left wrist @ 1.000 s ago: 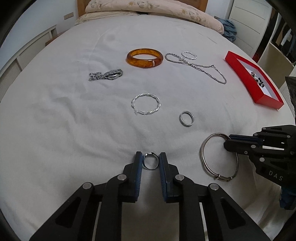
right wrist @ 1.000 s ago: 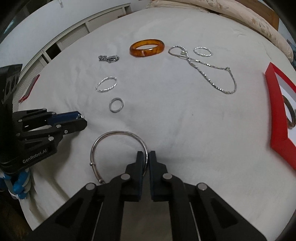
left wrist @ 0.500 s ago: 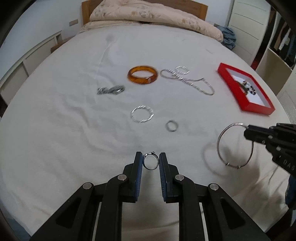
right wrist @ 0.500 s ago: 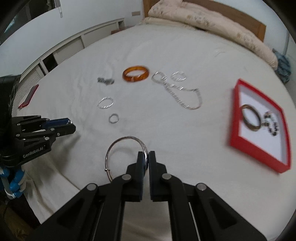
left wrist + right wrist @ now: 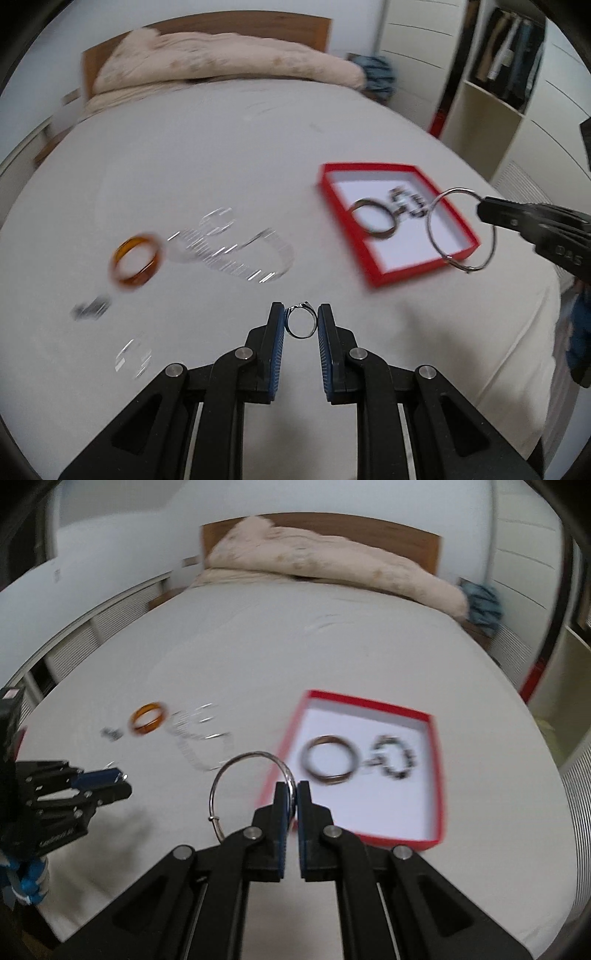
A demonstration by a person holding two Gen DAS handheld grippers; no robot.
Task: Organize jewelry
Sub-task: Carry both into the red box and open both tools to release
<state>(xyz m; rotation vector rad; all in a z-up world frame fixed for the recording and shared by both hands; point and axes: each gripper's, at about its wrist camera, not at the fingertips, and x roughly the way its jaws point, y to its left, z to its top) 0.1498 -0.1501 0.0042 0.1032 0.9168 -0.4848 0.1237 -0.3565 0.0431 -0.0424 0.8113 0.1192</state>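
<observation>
My left gripper (image 5: pixel 301 320) is shut on a small silver ring (image 5: pixel 302 322) and holds it above the white bed. My right gripper (image 5: pixel 291 794) is shut on a thin silver bangle (image 5: pixel 236 771), held in the air by the near left edge of the red tray (image 5: pixel 439 775); in the left wrist view the bangle (image 5: pixel 436 240) hangs over the tray's (image 5: pixel 369 258) right side. The tray holds a brown bangle (image 5: pixel 328 762) and a dark bead bracelet (image 5: pixel 397 760).
On the bed lie an amber bangle (image 5: pixel 135 264), a silver chain necklace (image 5: pixel 236 254), a thin silver hoop (image 5: pixel 218 219), a watch-like silver piece (image 5: pixel 90 308) and a twisted hoop (image 5: pixel 133 358), all blurred. A quilt (image 5: pixel 221 59) lies at the headboard. A wardrobe (image 5: pixel 498 92) stands right.
Both grippers have lifted and moved right toward the red tray, each still holding its piece. The bangle has gone from beside the tray to over its edge.
</observation>
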